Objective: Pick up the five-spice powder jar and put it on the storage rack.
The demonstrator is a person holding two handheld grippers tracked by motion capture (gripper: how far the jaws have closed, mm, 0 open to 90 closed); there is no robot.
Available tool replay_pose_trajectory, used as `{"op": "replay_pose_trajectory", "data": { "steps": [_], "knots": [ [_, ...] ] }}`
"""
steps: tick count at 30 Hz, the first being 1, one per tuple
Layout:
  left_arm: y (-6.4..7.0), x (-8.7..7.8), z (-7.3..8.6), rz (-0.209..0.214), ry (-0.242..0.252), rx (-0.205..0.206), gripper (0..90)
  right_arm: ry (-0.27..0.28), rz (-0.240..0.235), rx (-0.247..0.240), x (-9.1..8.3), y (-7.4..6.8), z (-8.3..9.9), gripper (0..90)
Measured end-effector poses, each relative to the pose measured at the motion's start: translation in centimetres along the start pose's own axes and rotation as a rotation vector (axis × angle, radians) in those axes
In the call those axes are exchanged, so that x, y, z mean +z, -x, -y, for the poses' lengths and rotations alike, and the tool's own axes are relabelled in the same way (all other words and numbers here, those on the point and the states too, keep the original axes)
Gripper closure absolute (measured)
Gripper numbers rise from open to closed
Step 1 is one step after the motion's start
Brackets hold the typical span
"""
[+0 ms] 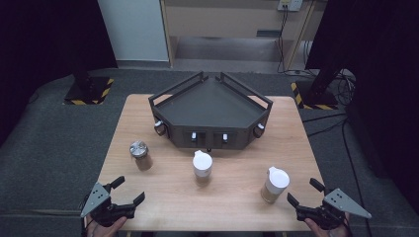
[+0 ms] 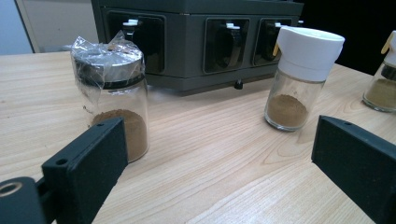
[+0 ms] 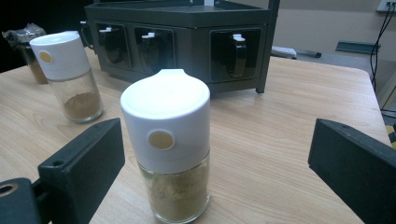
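Your wooden table (image 1: 163, 200) stands on grey carpet (image 1: 54, 148); both grippers (image 1: 117, 196) (image 1: 305, 193) gape wide, empty — the left gripper view shows plastic wrap on the steel-lidded jar (image 2: 114, 100).

Left tool (image 1: 129, 190) at the near left, jaws spread wide and empty, right tool (image 1: 303, 191) at the near right, jaws likewise apart, hands gripping both from below

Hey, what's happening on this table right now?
A person holds a left gripper and a right gripper, both open and empty, at the near edge of a wooden table. Three spice jars stand upright: a steel-lidded jar, a middle white-capped jar and a right white-capped jar just ahead of the right gripper. A dark rack sits behind.
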State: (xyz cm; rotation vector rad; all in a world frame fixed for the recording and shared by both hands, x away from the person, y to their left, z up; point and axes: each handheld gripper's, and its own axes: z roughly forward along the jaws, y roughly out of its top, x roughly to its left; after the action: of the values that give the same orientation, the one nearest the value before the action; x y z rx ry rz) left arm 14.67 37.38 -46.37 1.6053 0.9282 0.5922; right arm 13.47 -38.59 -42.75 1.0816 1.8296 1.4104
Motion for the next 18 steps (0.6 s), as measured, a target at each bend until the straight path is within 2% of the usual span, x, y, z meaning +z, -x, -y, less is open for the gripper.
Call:
{"op": "replay_pose_trajectory", "data": {
  "steps": [10,13,15,16,17,18],
  "knots": [
    [0.04,-0.04,-0.05,0.014,-0.008,0.015,2.7,-0.002,-0.011,0.012,0.05,0.17,-0.08,3.5],
    [0.01,-0.03,-0.02,0.017,-0.006,0.011,2.8,-0.01,-0.009,-0.009,0.11,-0.14,-0.26,3.7],
    [0.04,-0.05,-0.02,0.013,-0.008,0.01,2.9,-0.017,-0.012,-0.007,0.2,-0.16,-0.35,3.6],
    [-0.12,-0.01,0.05,0.023,-0.001,0.008,3.0,-0.014,-0.015,-0.005,0.16,-0.09,-0.32,3.6],
    [0.02,-0.12,0.01,0.013,-0.003,0.011,3.0,-0.012,-0.014,-0.006,0.15,-0.05,-0.3,3.6],
    [-0.13,-0.02,0.03,0.023,-0.002,0.01,3.0,-0.011,-0.018,0.0,0.13,0.05,-0.28,3.6]
  ]
}}
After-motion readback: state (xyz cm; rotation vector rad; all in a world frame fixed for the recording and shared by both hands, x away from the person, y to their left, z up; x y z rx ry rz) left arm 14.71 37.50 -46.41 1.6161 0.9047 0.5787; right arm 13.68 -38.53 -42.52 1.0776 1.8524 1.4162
